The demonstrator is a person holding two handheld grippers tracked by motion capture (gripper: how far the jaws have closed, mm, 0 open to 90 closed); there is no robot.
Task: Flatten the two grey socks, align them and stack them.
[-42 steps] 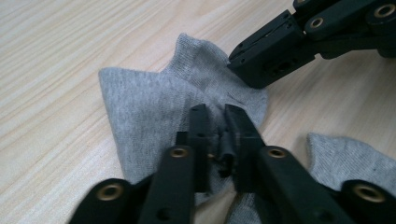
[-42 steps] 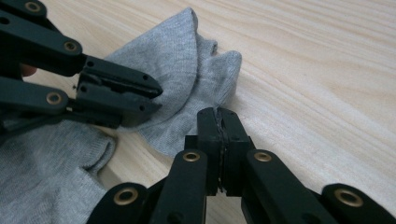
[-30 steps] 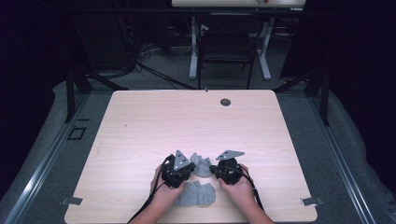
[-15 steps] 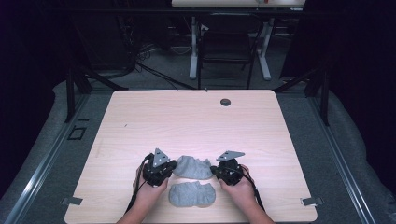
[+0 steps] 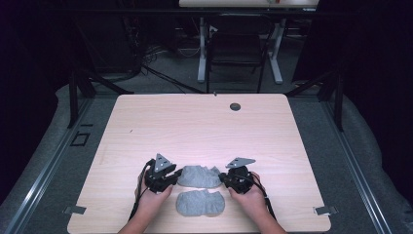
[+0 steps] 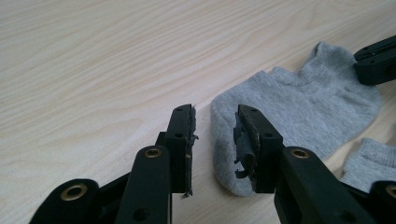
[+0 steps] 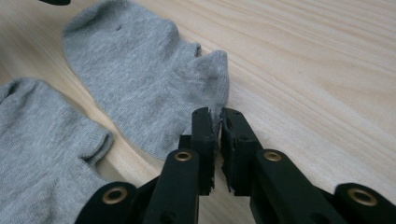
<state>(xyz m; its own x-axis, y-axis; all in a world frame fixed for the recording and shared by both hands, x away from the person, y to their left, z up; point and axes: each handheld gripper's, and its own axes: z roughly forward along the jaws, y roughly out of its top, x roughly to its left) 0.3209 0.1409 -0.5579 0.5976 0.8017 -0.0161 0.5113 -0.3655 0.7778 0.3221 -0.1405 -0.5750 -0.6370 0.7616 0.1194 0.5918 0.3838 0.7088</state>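
The tabletop (image 5: 204, 126) is a pale wood-grain rectangle with rounded corners and a small dark round hole (image 5: 235, 106) near its far edge. It stands on grey carpet, with a dark chair (image 5: 236, 53) and white desk legs beyond it.

Two grey ankle socks lie at the near edge, between the person's hands. Both are soft ribbed knit. The far sock (image 5: 198, 177) is stretched flat from left to right, its toe end rounded and its cuff end notched. The near sock (image 5: 199, 203) lies just beside it, rumpled and touching neither tool.

The forearms come in from the near edge, the hands curled around the tool bodies, and the two tools point inward at each other across the far sock.

The left tool (image 5: 176, 174) sits at the sock's left end. In the left gripper view this tool (image 6: 215, 135) has just been opening. Its jaws stand clearly apart with the rounded toe between them, and the frayed black pads no longer press the cloth.

The right tool (image 5: 222, 177) sits at the sock's right end. In the right gripper view that tool (image 7: 220, 140) has only just begun to open. A narrow slit shows between the jaws, with the cuff edge at their tips. I cannot tell whether the pads still pinch it.
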